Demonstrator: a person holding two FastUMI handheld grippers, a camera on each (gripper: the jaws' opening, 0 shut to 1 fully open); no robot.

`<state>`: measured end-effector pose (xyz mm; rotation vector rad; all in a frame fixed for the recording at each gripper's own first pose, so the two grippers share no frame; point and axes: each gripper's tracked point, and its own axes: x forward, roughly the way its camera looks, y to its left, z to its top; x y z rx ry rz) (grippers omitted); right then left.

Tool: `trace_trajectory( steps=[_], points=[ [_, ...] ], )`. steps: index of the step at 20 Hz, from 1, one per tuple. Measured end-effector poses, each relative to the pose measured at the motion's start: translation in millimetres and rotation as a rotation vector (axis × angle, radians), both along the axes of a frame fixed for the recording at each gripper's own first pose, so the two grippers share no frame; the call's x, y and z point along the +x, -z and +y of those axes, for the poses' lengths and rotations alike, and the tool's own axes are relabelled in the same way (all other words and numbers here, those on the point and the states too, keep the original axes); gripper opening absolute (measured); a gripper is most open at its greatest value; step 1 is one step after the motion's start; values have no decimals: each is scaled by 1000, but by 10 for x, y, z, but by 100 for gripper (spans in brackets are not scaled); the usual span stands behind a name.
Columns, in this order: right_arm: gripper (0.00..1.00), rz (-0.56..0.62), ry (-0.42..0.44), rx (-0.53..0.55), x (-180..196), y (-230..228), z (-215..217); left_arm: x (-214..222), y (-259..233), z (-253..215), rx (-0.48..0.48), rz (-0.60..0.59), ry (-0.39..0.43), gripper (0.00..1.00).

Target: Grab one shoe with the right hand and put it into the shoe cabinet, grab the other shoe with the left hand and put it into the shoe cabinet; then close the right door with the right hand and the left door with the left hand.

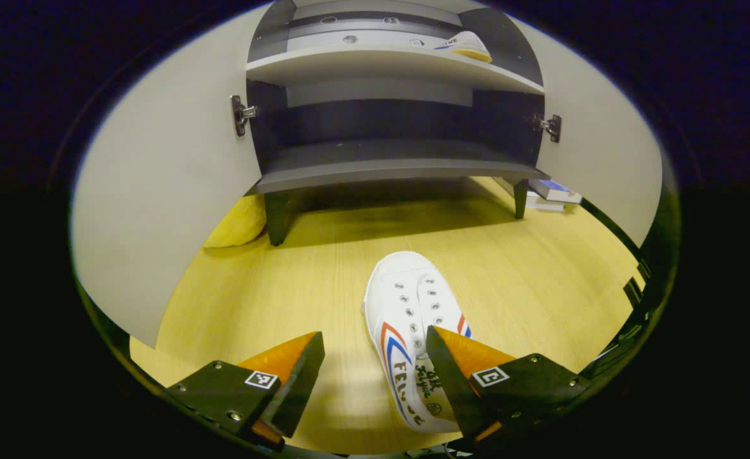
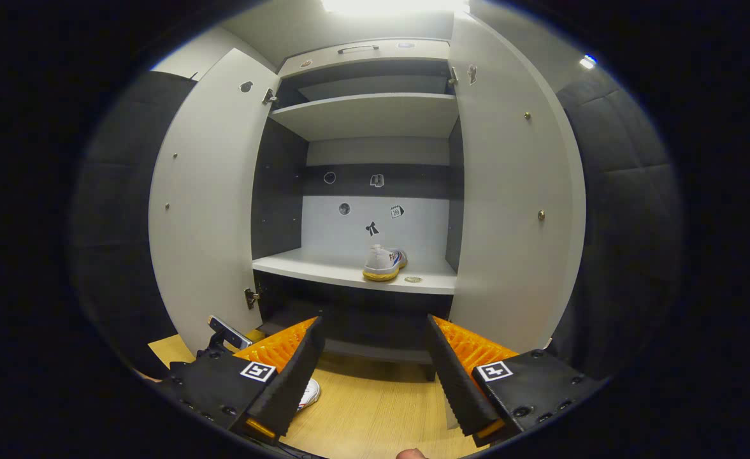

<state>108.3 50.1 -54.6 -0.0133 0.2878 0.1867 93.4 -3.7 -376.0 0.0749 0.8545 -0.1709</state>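
A white canvas shoe [image 1: 410,331] with red and blue stripes lies on the wooden floor, toe toward the shoe cabinet [image 1: 394,169]. My left gripper [image 1: 375,370] hangs open just above its heel end, the right finger over the shoe's side and the left finger over bare floor. The second shoe [image 2: 384,262] rests on the cabinet's middle shelf, heel facing out; its sole edge also peeks over the shelf as shoe [image 1: 467,46]. My right gripper [image 2: 371,363] is open and empty in front of the cabinet [image 2: 362,271], away from the shelf. Both doors stand wide open.
The left door [image 1: 158,191] and right door [image 1: 604,153] flank the opening. A yellow cushion [image 1: 237,223] sits by the cabinet's left leg, and boxes [image 1: 550,194] lie behind its right leg. A small round object [image 2: 413,279] lies on the shelf beside the shoe.
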Motion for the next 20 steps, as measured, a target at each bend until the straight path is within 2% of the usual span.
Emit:
trace_trajectory(
  steps=[7,9,11,12,13,16,17,18,19,20],
  points=[
    [98,24,9,9,46,64,-36,-25,194,10,1,56,-4,96],
    [98,30,12,6,57,88,-50,-51,248,14,-18,72,-22,96],
    [98,42,14,17,69,121,-55,-67,283,-64,-80,78,-34,98],
    [98,48,13,24,81,135,-52,-95,290,-84,-102,87,-44,84],
    [98,55,11,27,86,144,-44,-84,271,-145,-126,84,-42,77],
    [98,56,3,24,78,144,-29,-78,277,-207,-55,49,6,39],
    [98,55,0,23,69,147,-24,-95,241,-211,-32,40,19,40],
    [98,57,-3,24,63,147,-21,-85,244,-185,-12,29,22,36],
    [98,58,-4,25,55,152,-25,-109,244,-191,-15,41,16,27],
    [98,58,-6,29,50,147,-21,-74,257,-148,-2,42,-2,25]
  ],
)
